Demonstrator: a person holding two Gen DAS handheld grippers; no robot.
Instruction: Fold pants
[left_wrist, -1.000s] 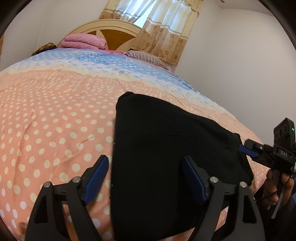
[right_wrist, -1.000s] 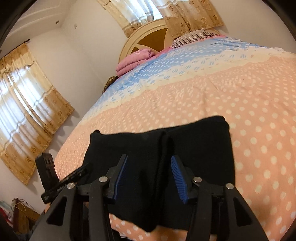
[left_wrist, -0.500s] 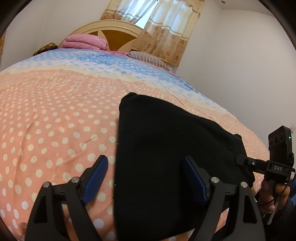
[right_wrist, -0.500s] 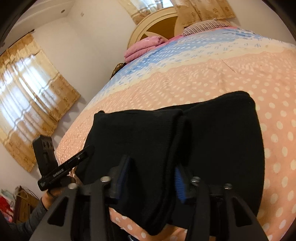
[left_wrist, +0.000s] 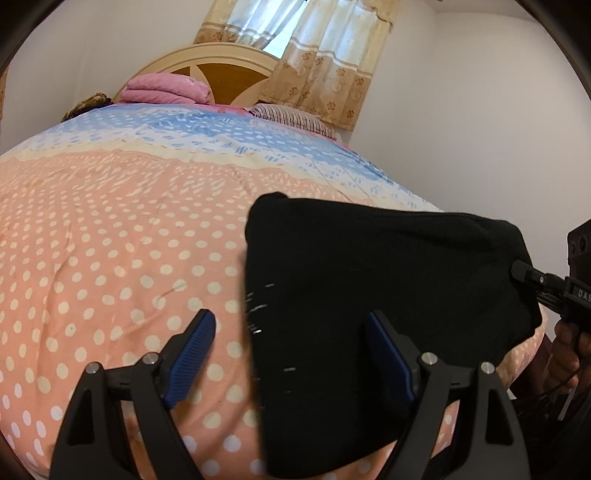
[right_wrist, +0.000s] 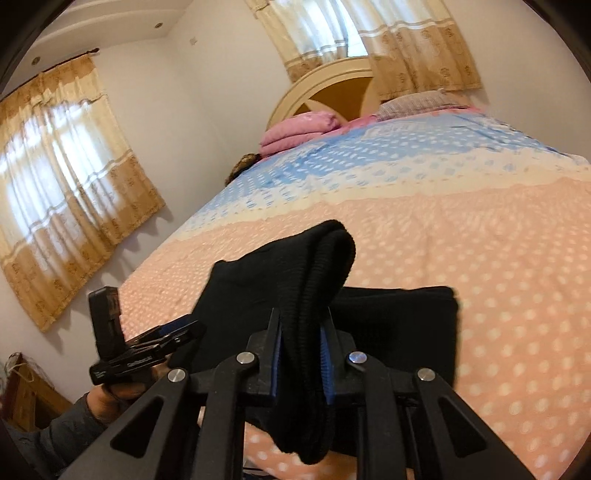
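Black pants (left_wrist: 369, 280) lie folded near the front edge of the bed. In the left wrist view my left gripper (left_wrist: 290, 347) is open, its two blue-padded fingers astride the pants' left edge. My right gripper (right_wrist: 301, 339) is shut on a thick fold of the pants (right_wrist: 317, 266) and lifts that end off the bed; the rest stays flat (right_wrist: 399, 325). The right gripper also shows at the right edge of the left wrist view (left_wrist: 546, 288), and the left gripper at the left of the right wrist view (right_wrist: 147, 354).
The bed cover (left_wrist: 110, 240) is peach with white dots, blue and white further back. Pink folded blankets (left_wrist: 166, 88) and a striped pillow (left_wrist: 291, 116) lie by the wooden headboard (left_wrist: 221, 66). A white wall (left_wrist: 480, 129) stands to the right. Curtained windows (right_wrist: 55, 192) are behind.
My right gripper has closed on the pants' fold and raised it off the bed. The pants' right end has lifted. My left gripper stays open in about the same place.
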